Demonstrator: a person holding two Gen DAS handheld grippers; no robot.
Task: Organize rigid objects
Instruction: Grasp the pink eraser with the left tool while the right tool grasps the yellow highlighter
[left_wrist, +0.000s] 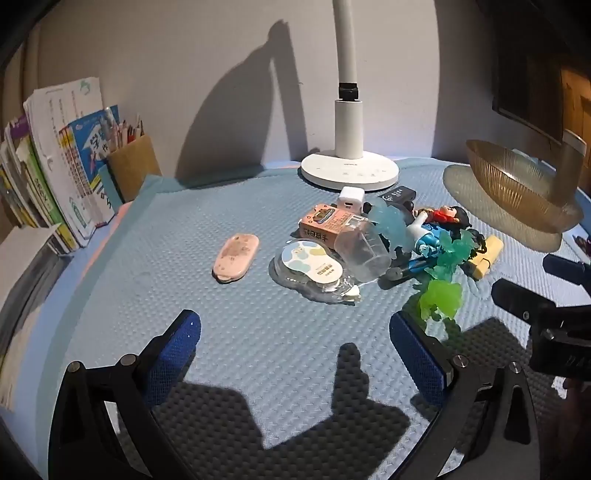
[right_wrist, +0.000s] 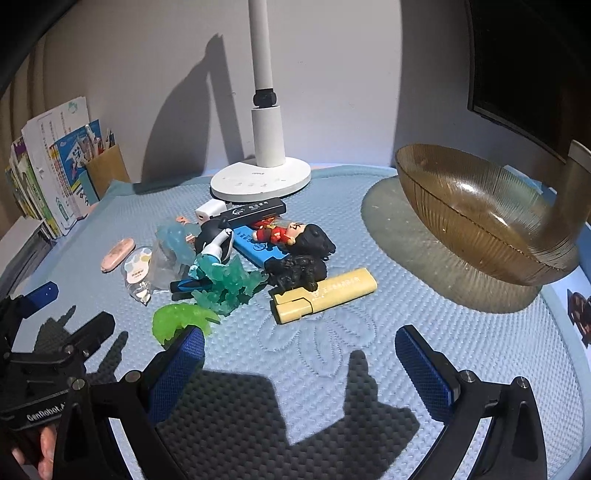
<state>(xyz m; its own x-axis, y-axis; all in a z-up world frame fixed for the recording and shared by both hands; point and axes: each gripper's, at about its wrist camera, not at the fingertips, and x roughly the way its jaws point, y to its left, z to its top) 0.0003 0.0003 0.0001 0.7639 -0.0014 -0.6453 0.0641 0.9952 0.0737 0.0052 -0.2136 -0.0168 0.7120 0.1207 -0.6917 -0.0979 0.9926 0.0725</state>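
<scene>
A heap of small rigid objects lies mid-mat: a pink case (left_wrist: 236, 257), an orange box (left_wrist: 325, 222), a clear cup (left_wrist: 364, 249), a white charger (left_wrist: 350, 199), green plastic figures (left_wrist: 441, 295), a red-and-black doll (right_wrist: 291, 233), a black figure (right_wrist: 299, 273) and a yellow highlighter (right_wrist: 325, 294). An amber ribbed glass bowl (right_wrist: 480, 218) stands at the right. My left gripper (left_wrist: 295, 343) is open and empty, short of the heap. My right gripper (right_wrist: 300, 352) is open and empty, just before the highlighter; its left finger (right_wrist: 177, 363) is beside a green figure (right_wrist: 177, 321).
A white desk lamp (left_wrist: 349, 170) stands behind the heap. Books (left_wrist: 55, 166) and a brown pen holder (left_wrist: 133, 166) line the far left against the wall. A blue textured mat (left_wrist: 221, 314) covers the table. The other gripper shows at each view's edge.
</scene>
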